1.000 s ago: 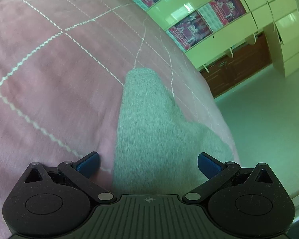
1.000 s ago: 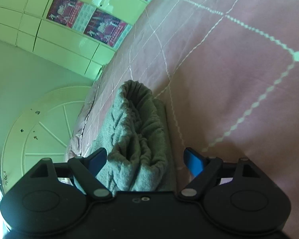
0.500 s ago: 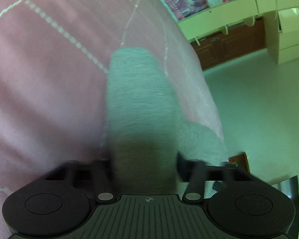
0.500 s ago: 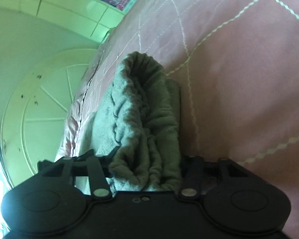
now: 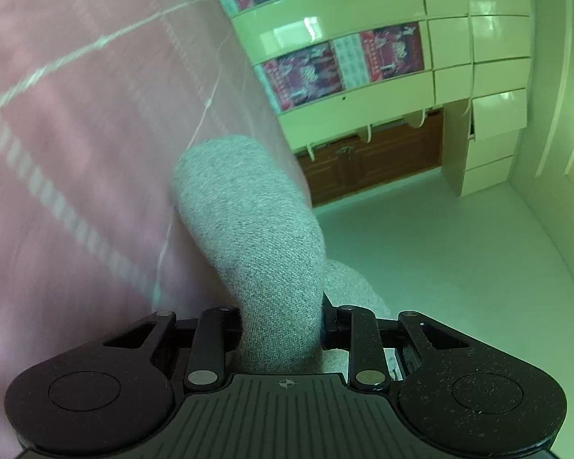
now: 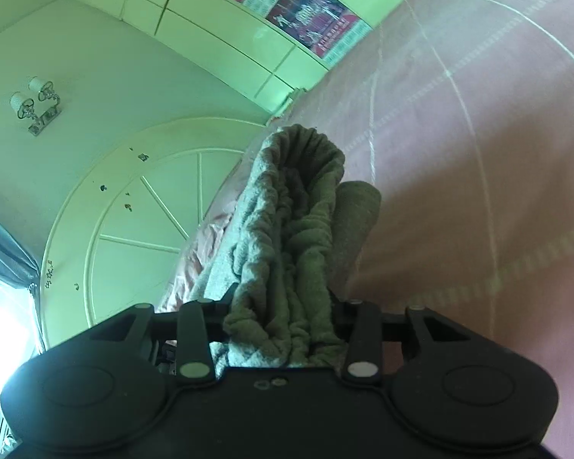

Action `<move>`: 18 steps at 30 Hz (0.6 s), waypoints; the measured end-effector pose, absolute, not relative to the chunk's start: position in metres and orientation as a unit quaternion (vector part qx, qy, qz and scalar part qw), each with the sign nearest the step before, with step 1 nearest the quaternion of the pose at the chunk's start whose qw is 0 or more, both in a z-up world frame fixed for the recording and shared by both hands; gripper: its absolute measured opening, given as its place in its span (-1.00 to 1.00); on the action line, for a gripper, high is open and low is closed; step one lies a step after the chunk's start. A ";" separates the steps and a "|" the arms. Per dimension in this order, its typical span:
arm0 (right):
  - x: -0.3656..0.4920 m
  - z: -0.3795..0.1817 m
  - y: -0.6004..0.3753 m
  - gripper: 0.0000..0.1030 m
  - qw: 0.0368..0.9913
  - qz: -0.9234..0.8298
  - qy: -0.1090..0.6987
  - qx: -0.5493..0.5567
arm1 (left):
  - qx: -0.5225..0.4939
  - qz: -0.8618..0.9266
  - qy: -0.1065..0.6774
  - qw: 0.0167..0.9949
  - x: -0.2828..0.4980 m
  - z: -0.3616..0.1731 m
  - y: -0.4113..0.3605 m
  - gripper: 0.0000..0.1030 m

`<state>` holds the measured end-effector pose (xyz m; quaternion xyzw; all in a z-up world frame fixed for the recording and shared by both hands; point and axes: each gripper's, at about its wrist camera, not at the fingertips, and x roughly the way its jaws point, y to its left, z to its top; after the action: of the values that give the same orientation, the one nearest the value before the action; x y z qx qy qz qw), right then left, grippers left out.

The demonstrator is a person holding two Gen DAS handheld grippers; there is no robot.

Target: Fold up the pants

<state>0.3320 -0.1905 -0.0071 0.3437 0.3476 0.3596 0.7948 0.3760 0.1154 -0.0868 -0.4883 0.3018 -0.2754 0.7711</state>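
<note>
Left tongs [image 5: 281, 329]: clamped on a smooth folded edge of the grey pants [image 5: 248, 229], fabric bulging forward between the jaws. The pants run away from the camera over the pink bedspread [image 5: 76, 153], which fills the left of this view; it's blurred, so whether the cloth touches it I can't tell. Right of the pants: pale floor [image 5: 440, 248], and far off a brown cabinet [image 5: 371, 153] under cream cupboards with posters [image 5: 344, 61].

Right tongs [image 6: 281, 329]: closed on the bunched, gathered end of the pants [image 6: 294, 229], probably the waistband. Left of it, a cream arched headboard [image 6: 134, 210] and a wall lamp [image 6: 34, 109]. Bedspread [image 6: 478, 191] lies to the right.
</note>
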 end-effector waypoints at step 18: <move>0.365 -0.022 -0.154 0.71 0.912 0.165 0.321 0.194 | -0.165 -0.025 0.314 0.935 0.421 -0.045 0.102 1.00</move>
<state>0.3650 -0.1537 -0.0216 0.1939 0.3207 0.1646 0.9124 0.4209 0.1025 -0.0449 -0.1647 0.3138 -0.0247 0.9347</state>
